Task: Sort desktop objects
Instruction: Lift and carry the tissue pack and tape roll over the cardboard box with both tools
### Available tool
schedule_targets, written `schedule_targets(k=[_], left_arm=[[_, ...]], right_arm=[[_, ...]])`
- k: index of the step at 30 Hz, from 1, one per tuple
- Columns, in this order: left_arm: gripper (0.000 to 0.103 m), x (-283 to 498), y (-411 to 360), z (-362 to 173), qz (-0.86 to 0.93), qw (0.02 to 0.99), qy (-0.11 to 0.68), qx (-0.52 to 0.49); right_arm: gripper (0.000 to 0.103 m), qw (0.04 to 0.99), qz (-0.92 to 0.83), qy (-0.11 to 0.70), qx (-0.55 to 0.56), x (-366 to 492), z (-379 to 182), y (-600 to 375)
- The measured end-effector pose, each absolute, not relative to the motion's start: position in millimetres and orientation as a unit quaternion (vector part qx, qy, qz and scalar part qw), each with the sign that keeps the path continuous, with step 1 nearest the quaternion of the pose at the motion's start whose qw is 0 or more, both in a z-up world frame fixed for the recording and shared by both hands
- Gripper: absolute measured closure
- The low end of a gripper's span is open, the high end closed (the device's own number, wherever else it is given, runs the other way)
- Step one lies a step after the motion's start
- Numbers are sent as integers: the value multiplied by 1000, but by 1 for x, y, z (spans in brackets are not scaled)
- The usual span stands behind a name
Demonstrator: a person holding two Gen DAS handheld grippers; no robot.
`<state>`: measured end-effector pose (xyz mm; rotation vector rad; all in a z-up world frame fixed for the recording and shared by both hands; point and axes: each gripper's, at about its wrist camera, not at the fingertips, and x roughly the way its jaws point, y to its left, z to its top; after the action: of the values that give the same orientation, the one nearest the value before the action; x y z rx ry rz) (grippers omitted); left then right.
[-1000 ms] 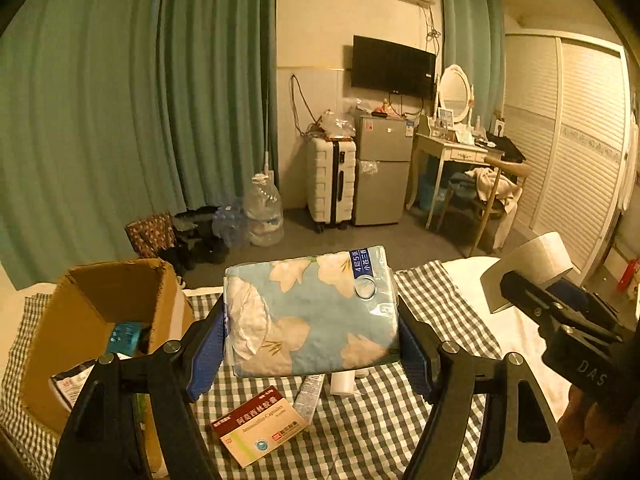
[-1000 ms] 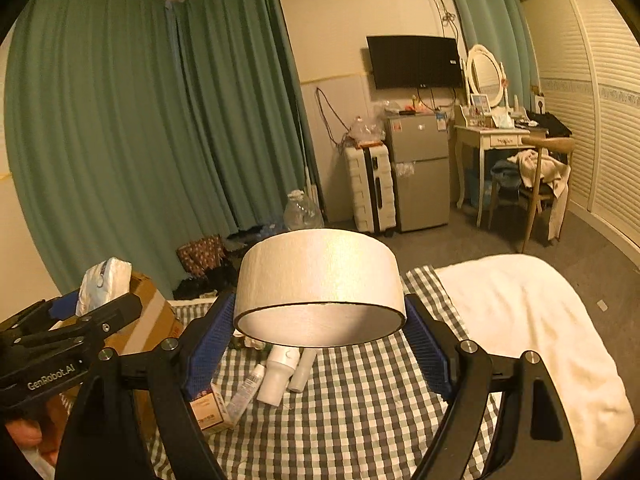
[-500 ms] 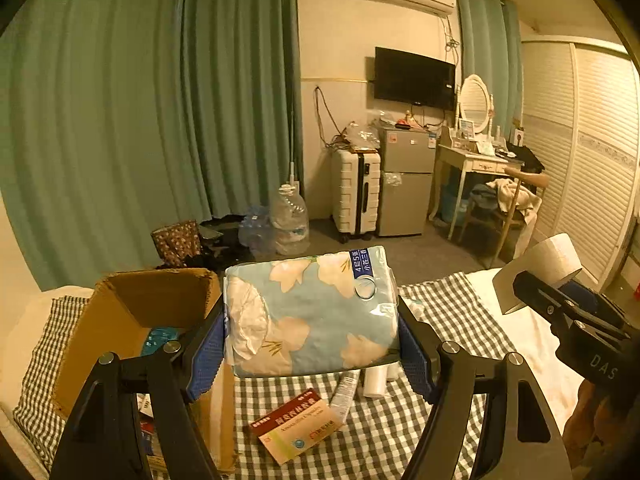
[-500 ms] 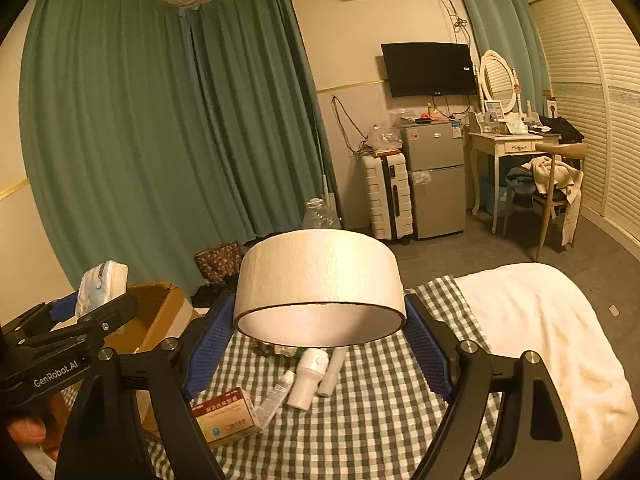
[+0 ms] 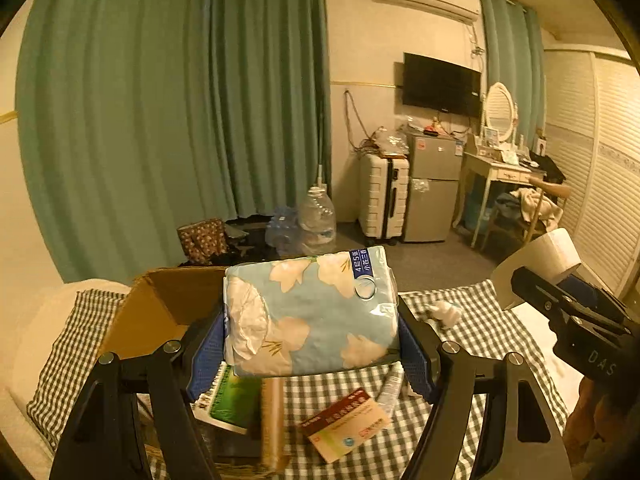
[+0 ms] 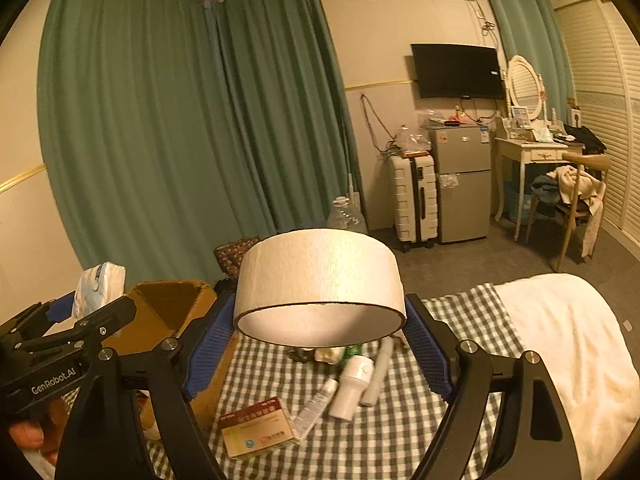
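Left gripper (image 5: 312, 344): my blue fingers (image 5: 208, 354) are spread wide and clamped on the pale blue floral plastic pack of tissues (image 5: 310, 312), held clear of the counter (image 5: 472, 344).
Right gripper (image 6: 320, 350): fingers just as wide, pinching the wide cream roll of tape (image 6: 320, 280) by its sides.
Brown cardboard box (image 5: 160, 308): open, directly below and left of the tissue pack (its long axis lies across my fingers).
Nearer hand: the left, I judge; the right sits farther from the box.
Left on the checked cloth: red-and-cream medicine carton (image 6: 260, 426), white tube (image 6: 318, 404), white bottle (image 6: 352, 386).
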<state>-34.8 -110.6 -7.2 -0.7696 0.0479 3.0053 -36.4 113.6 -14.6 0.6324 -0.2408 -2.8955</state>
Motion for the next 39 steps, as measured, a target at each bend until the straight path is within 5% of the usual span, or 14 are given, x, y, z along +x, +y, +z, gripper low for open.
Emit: schedule_targets(k=[39], left_arm=[[26,-71,-277,-68,942,-76,-42,-325]], right_arm=[[21,204,-950,-22,235,-104,-52,-58]])
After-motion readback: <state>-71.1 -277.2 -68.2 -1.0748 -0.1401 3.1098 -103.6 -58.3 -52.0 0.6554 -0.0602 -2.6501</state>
